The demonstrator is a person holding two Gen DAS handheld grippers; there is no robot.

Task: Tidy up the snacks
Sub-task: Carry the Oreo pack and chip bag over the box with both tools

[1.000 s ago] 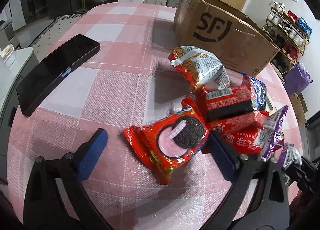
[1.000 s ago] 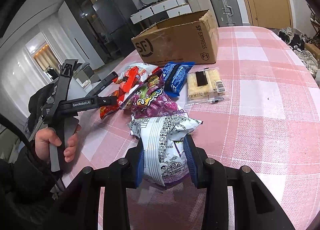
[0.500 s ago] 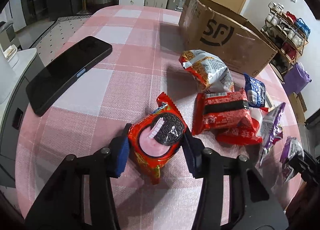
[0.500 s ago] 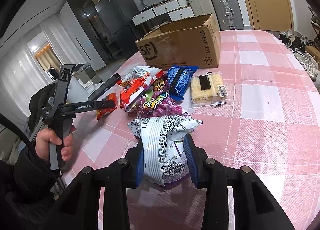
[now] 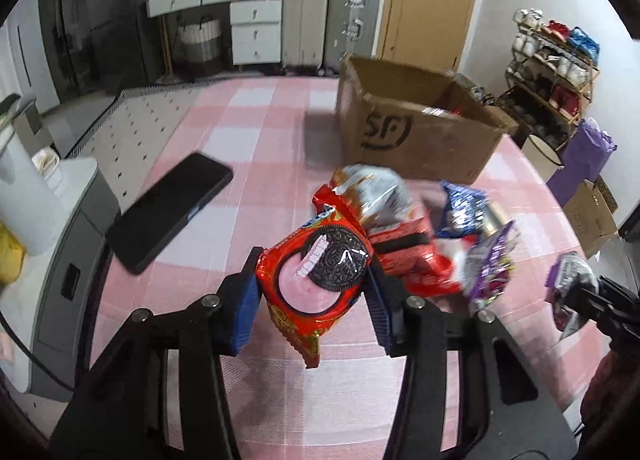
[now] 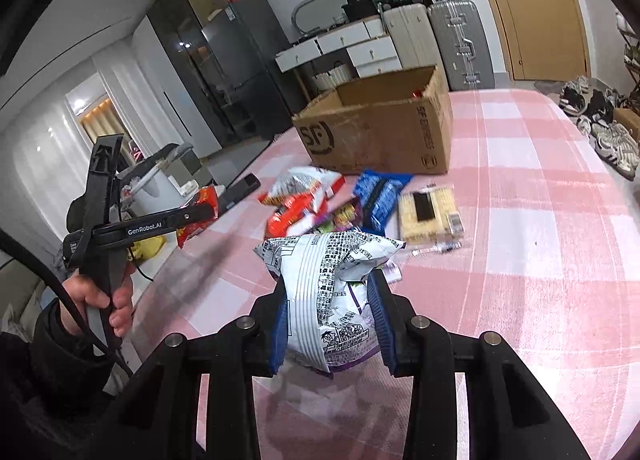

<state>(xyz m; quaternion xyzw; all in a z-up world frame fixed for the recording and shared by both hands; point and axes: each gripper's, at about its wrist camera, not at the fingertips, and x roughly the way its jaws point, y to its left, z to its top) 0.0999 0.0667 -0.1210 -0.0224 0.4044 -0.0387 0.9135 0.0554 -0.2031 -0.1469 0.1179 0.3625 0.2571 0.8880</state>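
Currently, both hands loaded:
Left gripper (image 5: 314, 294): clamped across the red cookie packet (image 5: 316, 280), held off the pink checked table (image 5: 256, 132).
Right gripper (image 6: 330, 324): pinching the white-and-purple snack bag (image 6: 328, 292) by its lower half, top free.
Why so: side grips leave each pack hanging clear for a drop into the cardboard box (image 6: 380, 132) (my guess at the destination).
Packet axis: long axis runs away from me, far end towards the box, printed face up.
Bag axis: roughly upright.

Red Oreo packet (image 5: 316, 280) clamped, lifted off cloth; white-purple snack bag (image 6: 330, 296) clamped upright; remaining packets (image 6: 320, 200) heaped at 12 o'clock.
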